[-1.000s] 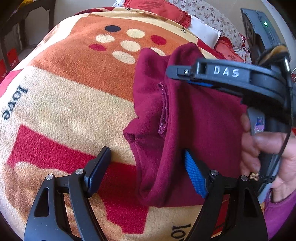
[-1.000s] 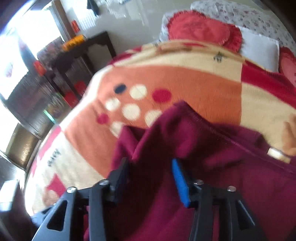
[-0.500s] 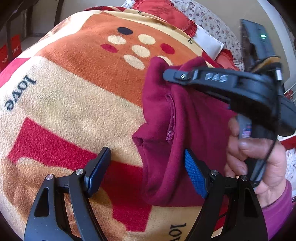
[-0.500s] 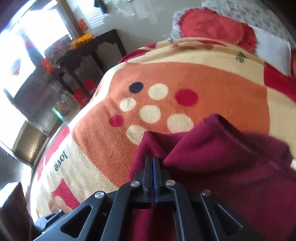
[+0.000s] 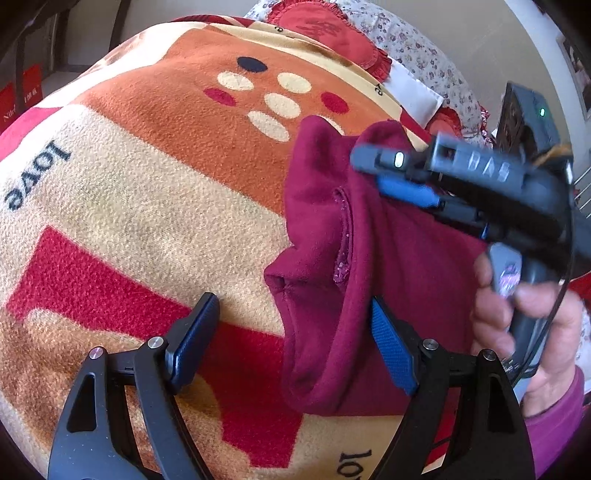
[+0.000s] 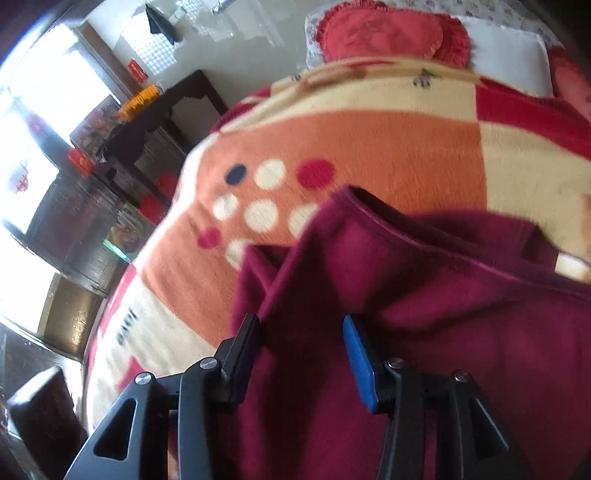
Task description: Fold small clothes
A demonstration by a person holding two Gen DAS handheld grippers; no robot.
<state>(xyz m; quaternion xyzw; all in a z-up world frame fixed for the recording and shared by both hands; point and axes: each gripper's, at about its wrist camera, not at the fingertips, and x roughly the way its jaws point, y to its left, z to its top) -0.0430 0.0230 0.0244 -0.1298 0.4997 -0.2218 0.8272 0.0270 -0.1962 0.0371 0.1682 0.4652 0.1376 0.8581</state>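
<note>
A small dark red fleece garment (image 5: pixel 369 266) lies bunched on a patterned orange, cream and red blanket (image 5: pixel 147 177). My left gripper (image 5: pixel 295 343) is open, its fingers astride the garment's lower left folded edge. My right gripper (image 6: pixel 301 350) is open just above the garment (image 6: pixel 406 314), the jaws apart over a fold. The right gripper also shows in the left wrist view (image 5: pixel 391 173), hovering over the garment's top, held by a hand.
The blanket covers a bed with red and floral pillows (image 6: pixel 391 33) at its head. A dark wooden table (image 6: pixel 162 110) and shelves stand beside the bed on the left. A dark device with a green light (image 5: pixel 528 118) sits at the right.
The right gripper was open, shut on the garment's top edge half a second ago, and now stands open again above the cloth. The left gripper stayed open in place.
</note>
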